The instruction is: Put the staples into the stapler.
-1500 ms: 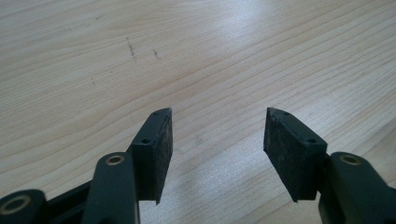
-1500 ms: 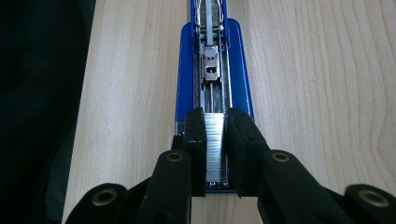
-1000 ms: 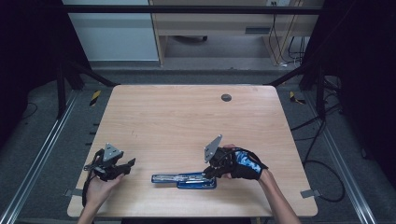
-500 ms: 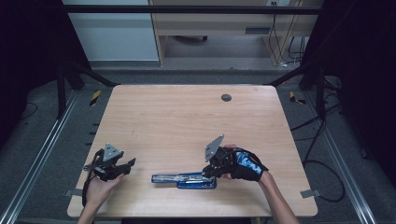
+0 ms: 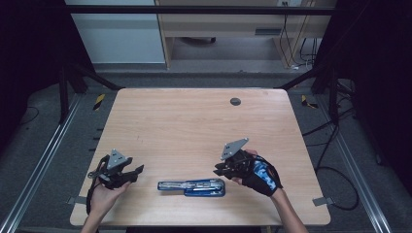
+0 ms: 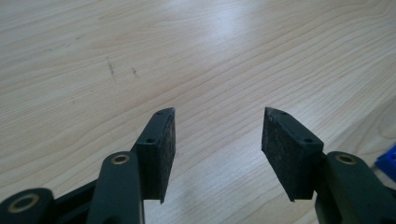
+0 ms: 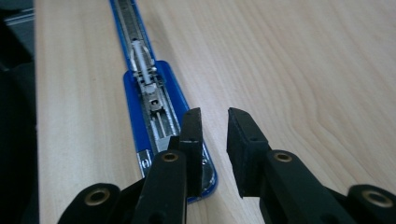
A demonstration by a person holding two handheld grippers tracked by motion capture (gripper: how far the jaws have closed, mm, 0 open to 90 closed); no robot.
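- The left gripper (image 5: 127, 174) rests on the table (image 5: 194, 126) well left of the stapler (image 5: 192, 187), exactly as a second ago; its jaws gape with nothing between them.
- The stapler lies flat and opened out near the table's front edge, unmoved, its blue base and metal staple track (image 7: 140, 56) exposed.
- The right gripper (image 5: 221, 171) hovers just above the stapler's right end; it has barely shifted, its jaws parted a little and gripping nothing. I judge the stapler let go, with no new grasp begun.
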